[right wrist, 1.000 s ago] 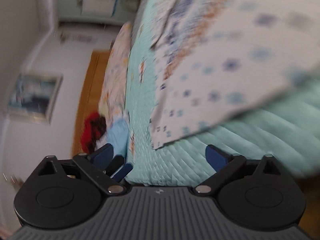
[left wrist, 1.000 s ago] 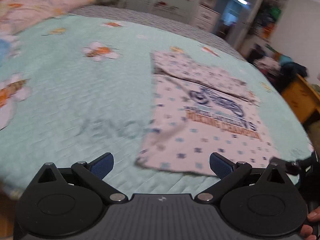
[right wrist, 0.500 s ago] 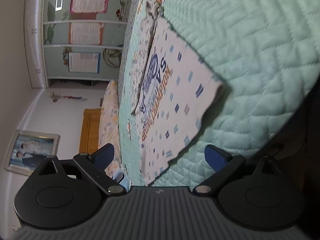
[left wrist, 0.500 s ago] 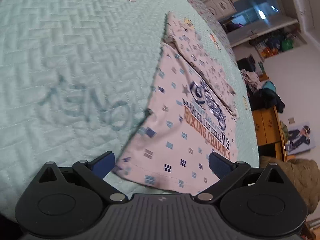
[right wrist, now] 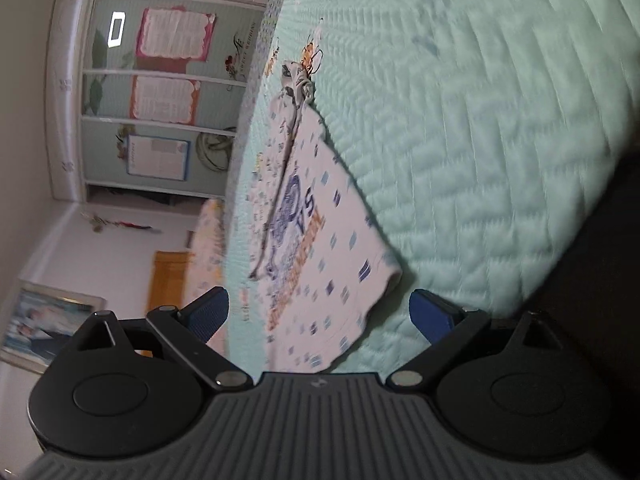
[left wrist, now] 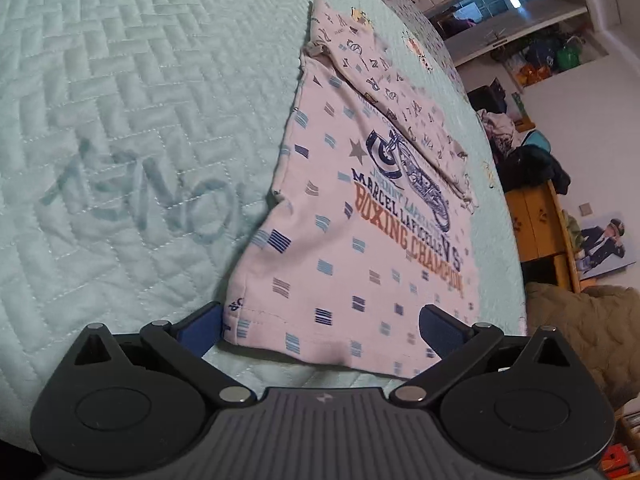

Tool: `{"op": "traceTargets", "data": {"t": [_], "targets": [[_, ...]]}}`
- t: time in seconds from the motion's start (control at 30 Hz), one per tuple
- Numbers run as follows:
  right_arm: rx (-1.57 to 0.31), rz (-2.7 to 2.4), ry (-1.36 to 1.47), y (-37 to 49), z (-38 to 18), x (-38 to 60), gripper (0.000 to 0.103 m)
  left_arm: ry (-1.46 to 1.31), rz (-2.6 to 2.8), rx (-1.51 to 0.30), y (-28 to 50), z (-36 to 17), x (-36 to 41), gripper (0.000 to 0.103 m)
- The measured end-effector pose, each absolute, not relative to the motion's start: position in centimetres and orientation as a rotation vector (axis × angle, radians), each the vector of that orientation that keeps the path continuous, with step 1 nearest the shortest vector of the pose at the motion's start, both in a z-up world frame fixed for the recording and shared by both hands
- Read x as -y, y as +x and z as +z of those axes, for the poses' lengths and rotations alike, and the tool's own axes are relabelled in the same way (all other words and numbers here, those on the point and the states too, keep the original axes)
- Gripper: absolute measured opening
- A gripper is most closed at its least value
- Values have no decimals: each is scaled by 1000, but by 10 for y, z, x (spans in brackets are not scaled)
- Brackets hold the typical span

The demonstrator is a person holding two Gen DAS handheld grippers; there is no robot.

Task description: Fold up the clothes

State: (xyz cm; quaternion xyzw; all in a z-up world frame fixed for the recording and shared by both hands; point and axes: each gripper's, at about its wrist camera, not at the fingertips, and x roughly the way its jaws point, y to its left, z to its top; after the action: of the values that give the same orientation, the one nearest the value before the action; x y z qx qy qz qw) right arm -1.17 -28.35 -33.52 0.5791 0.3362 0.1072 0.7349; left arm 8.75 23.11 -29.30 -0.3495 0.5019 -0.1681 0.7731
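Left wrist view: the left claw (left wrist: pixel 322 320) is spread wide, its blue fingers (left wrist: pixel 200 326) set to either side of the near hem of the T-shirt (left wrist: pixel 360 248). The claw is empty; whether the left finger touches the hem corner cannot be told. The T-shirt lies flat on the bed (left wrist: pixel 120 120), running from lower centre of the frame toward upper centre, print side up. A second patterned garment (left wrist: pixel 384 80) lies across its far end, toward the upper right of the shirt.

Right wrist view: the right claw (right wrist: pixel 320 312) is likewise spread and holds nothing. The T-shirt (right wrist: pixel 320 280) sits in the lower centre of the frame, its near corner between the fingers, slightly lifted or curled off the quilt. The frame is motion-blurred.

Change noted: a second ago both views stood further back and were badly blurred; half a second ago they had tilted down over the shirt. Now both claws have closed in on the near hem, one toward each corner, with the hem lower in frame and larger. Jaw spread is unchanged throughout.

Assessment: the approach is nearly complete and the grasp has not begun. The likely next step is to pinch both hem corners and carry them toward the far end. The curled corner on the right may slip or bunch.
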Motion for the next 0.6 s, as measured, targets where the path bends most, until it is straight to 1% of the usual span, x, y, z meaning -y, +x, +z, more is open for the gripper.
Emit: {"op": "traceTargets", "data": {"t": [0.07,0.1,0.13,0.17,0.27,0.33,0.4,0.5,0.6], "targets": [[-740,223,1250,-9,-332,286,97,-818,-360,-1096,87,-295,-239,93],[-742,217,1242,-7,-331,288,97,-854,-356,-1105,85,-297,-243,90],[-746,213,1243,-6,-333,292,97,-881,-347,-1114,83,-297,-247,85],[-750,208,1242,-5,-334,294,97,-906,-338,-1123,81,-298,-251,82],[-764,190,1226,-1,-334,296,97,-941,-337,-1130,73,-302,-260,70],[-790,172,1203,4,-335,296,97,-963,-328,-1133,71,-307,-265,65],[-803,162,1216,8,-338,297,97,-1002,-327,-1128,71,-311,-269,64],[-801,161,1250,7,-342,301,97,-1039,-324,-1121,74,-317,-268,57],[-795,159,1288,4,-346,304,97,-1041,-328,-1127,76,-319,-264,46]]}}
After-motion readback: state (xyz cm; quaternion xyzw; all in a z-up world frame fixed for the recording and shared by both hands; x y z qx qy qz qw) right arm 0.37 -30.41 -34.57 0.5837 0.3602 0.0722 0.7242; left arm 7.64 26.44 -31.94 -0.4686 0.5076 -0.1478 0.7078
